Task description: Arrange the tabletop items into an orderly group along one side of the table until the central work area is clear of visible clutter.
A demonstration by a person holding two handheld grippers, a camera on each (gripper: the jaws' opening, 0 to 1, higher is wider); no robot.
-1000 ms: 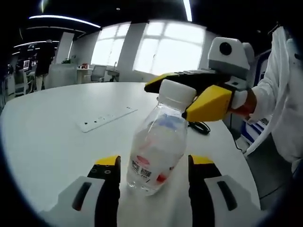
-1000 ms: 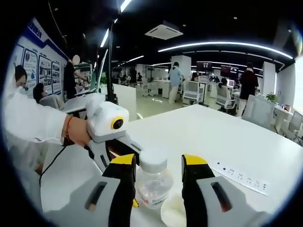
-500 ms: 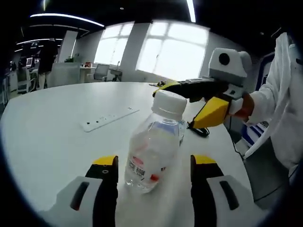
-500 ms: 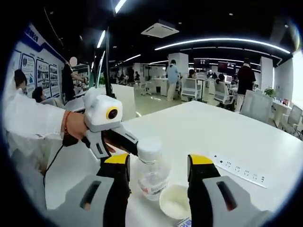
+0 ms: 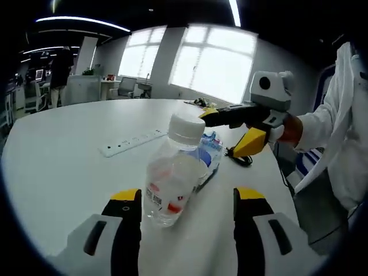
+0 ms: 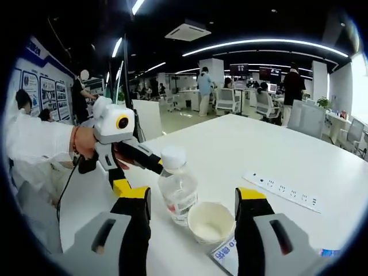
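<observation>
While my left gripper (image 5: 184,198) hangs with its jaws spread wide and nothing between them, the water bottle (image 5: 171,176) stands just ahead of the gap, apart from both tips. My right gripper (image 6: 192,198) is the same: jaws wide apart, holding nothing, with the bottle (image 6: 177,185) and a small white cup (image 6: 211,221) standing side by side on the counter (image 6: 276,155) beyond the tips.

I judge this to be the gathering step, with the bottle, the cup and a blue-and-white packet (image 5: 209,154) already close together near the counter's edge on my side. The next move calls for picking whichever item lies furthest out of line and nudging or lifting it beside the others, closing the jaws squarely on it.

The bottle is clear plastic with a white cap, a red-and-white label low on its body, and looks upright, though the lens bends it so I cannot be sure. It seems nearly empty, so I expect it to tip easily if bumped. A white power strip (image 5: 133,142) lies flat further out on the counter.
</observation>
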